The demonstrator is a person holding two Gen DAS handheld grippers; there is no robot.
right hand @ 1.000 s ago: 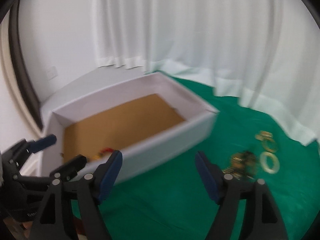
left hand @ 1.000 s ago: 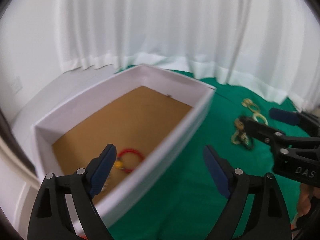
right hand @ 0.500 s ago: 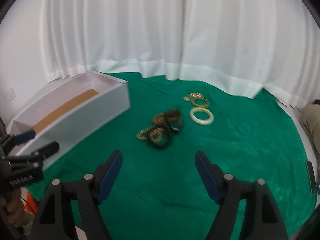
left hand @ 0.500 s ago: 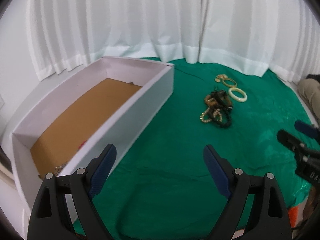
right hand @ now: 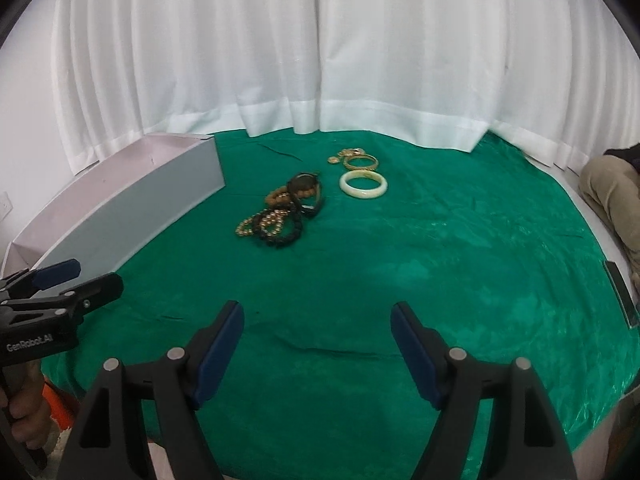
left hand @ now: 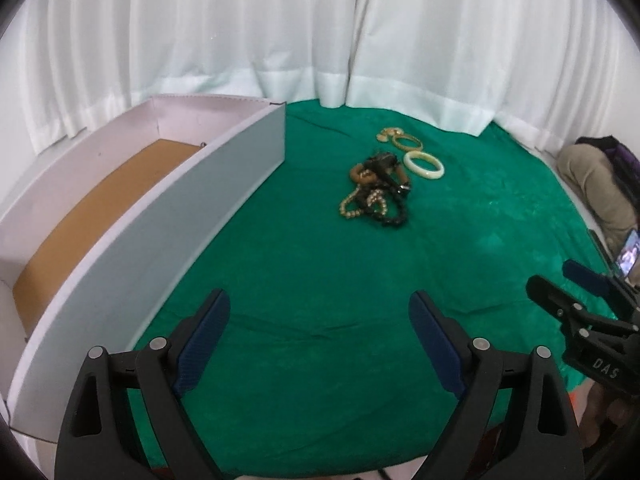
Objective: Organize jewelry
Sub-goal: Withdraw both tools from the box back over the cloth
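Nearest, right gripper and left gripper both spread wide with nothing between the pads, the right's jaws having just widened a little. Beneath, wrinkled green cloth over the table. Farther out, jewelry pile and pale bangle, beside the white box. Behind, white curtains.

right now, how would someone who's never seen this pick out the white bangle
Start at the green cloth and find the jewelry beyond the box's far end. The white bangle lies right of the bead pile, nearer than the gold bangle: the only plain pale ring.
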